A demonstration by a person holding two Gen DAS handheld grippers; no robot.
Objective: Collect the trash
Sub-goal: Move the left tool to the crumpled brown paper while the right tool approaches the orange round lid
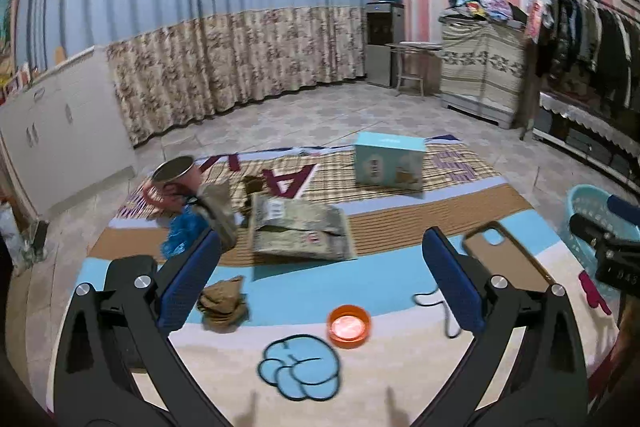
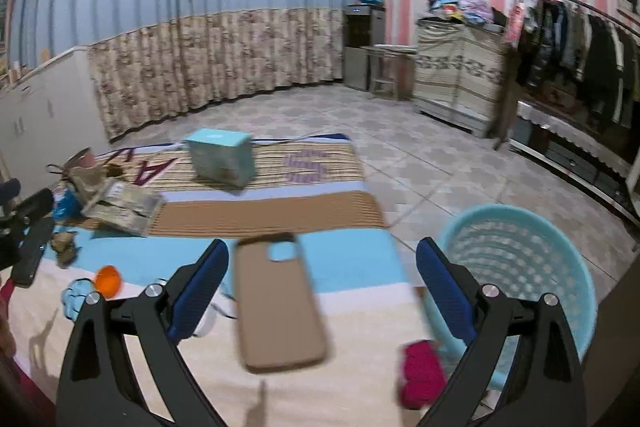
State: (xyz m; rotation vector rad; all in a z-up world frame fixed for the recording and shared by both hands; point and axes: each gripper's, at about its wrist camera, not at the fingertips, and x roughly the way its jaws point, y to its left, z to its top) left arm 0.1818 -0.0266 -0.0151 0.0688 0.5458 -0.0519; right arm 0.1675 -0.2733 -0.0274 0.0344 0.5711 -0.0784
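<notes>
My left gripper (image 1: 320,275) is open over the striped play mat (image 1: 400,223), nothing between its blue pads. Below it lie an orange bottle cap (image 1: 349,325) and a crumpled brown paper wad (image 1: 222,303). Farther off are a torn grey-green packet (image 1: 300,227), blue crumpled plastic (image 1: 182,233), a tipped pink can (image 1: 173,183) and a light blue box (image 1: 389,163). My right gripper (image 2: 322,279) is open above a tan phone case (image 2: 276,301), not touching it. The blue mesh basket (image 2: 520,267) stands on the floor at the mat's right edge.
A pink scrap (image 2: 422,373) lies on the mat by the basket. White cabinets (image 1: 60,131) line the left wall, curtains (image 1: 240,59) the back. A covered cabinet (image 1: 480,75) and a clothes rack (image 1: 588,39) stand at right. Tiled floor (image 2: 440,155) surrounds the mat.
</notes>
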